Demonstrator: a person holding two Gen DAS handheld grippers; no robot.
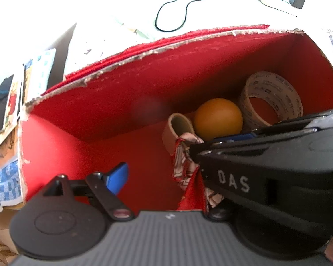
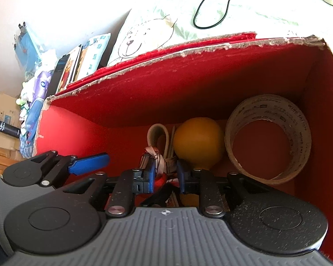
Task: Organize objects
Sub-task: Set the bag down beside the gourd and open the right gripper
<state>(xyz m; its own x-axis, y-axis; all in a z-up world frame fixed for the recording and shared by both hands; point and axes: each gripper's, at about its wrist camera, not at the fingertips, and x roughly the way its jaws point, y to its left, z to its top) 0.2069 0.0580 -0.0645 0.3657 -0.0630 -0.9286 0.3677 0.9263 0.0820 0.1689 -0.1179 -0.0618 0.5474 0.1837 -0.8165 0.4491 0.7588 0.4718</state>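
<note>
The patterned ribbon [image 2: 161, 161] lies inside the red box [image 2: 188, 93] beside the orange ball [image 2: 198, 143] and tape roll [image 2: 268, 137], pinched narrowly by the right gripper [image 2: 166, 175], while the left gripper [image 1: 157, 155] spreads wide.

We look into a home bedroom: a bed sheet [image 2: 244, 22] printed with a teddy bear [image 2: 144, 37], picture books [image 2: 77, 66], a charger cable [image 2: 213, 6].

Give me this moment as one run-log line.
right gripper: shut on scarf, inside red box | left gripper: open, empty | box holds: orange ball, tape roll
</note>
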